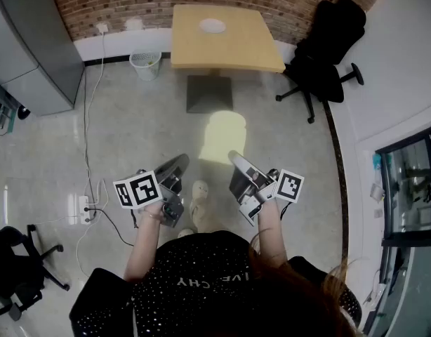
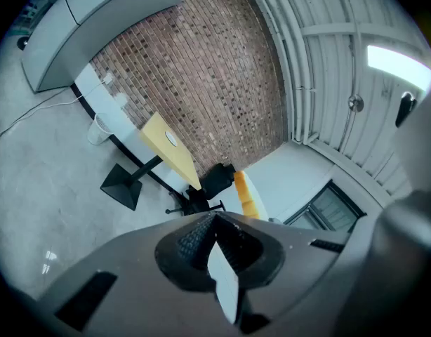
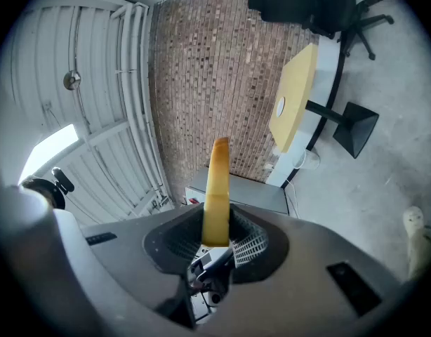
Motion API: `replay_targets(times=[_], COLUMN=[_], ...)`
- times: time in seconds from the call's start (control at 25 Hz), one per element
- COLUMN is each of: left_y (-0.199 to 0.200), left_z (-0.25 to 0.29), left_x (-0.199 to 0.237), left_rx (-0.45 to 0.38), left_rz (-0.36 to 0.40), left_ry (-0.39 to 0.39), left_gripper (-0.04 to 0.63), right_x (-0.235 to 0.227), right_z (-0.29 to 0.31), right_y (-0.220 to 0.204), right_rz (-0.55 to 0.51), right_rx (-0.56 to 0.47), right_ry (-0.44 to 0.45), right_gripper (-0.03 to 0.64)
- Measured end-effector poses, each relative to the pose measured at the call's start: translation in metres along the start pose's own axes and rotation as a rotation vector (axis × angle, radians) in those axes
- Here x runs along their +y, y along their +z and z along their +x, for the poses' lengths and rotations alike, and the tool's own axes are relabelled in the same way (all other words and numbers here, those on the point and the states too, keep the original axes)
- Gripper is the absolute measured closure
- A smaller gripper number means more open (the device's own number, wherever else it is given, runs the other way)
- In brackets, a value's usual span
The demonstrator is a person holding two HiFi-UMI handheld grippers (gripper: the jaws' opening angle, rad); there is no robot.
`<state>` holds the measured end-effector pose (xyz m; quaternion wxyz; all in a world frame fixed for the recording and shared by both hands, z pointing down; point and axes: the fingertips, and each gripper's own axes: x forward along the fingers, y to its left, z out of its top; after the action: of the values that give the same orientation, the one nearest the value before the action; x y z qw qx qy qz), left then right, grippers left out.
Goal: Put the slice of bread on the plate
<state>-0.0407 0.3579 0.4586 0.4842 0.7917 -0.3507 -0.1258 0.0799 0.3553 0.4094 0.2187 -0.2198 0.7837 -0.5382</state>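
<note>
Your right gripper (image 1: 236, 161), fingers grasping the slice of bread (image 1: 221, 135), left gripper (image 1: 182, 160) fingers clenched empty, plate (image 1: 212, 25) on surface (image 1: 250, 48) at 12 o'clock

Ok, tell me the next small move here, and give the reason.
Probably step forward and carry the right claw toward the table. It is shut on the slice of bread, but the plate sits on the tabletop well ahead of the person, likely out of reach from here.
</note>
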Motion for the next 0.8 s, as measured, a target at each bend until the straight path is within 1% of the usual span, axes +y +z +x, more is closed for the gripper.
replay_targets(times=[0.12, 0.28, 0.4, 0.56, 0.64, 0.8], left_y=[0.018, 0.070, 0.095, 0.116, 0.119, 0.123], left_z=[0.025, 0.086, 0.116, 0.151, 0.162, 0.179], left_x=[0.002, 0.004, 0.008, 0.010, 0.011, 0.021], left_rx=[-0.013, -0.028, -0.052, -0.086, -0.096, -0.089], left_rz=[0.010, 0.018, 0.026, 0.033, 0.026, 0.004], left_ry=[-0.002, 0.003, 0.005, -0.001, -0.004, 0.008], left_gripper=[0.584, 0.584, 0.584, 0.584, 0.584, 0.586], right_x=[-0.012, -0.032, -0.041, -0.057, -0.063, -0.069], right_z=[0.008, 0.040, 0.058, 0.075, 0.082, 0.089], right_y=[0.027, 0.100, 0.135, 0.170, 0.180, 0.195], right_rz=[-0.007, 0.008, -0.007, -0.018, -0.015, -0.010], right_rx=[0.004, 0.003, 0.028, 0.059, 0.070, 0.069], right_ry=[-0.005, -0.007, 0.013, 0.027, 0.029, 0.033], right_gripper=[0.522, 0.522, 0.522, 0.522, 0.522, 0.522])
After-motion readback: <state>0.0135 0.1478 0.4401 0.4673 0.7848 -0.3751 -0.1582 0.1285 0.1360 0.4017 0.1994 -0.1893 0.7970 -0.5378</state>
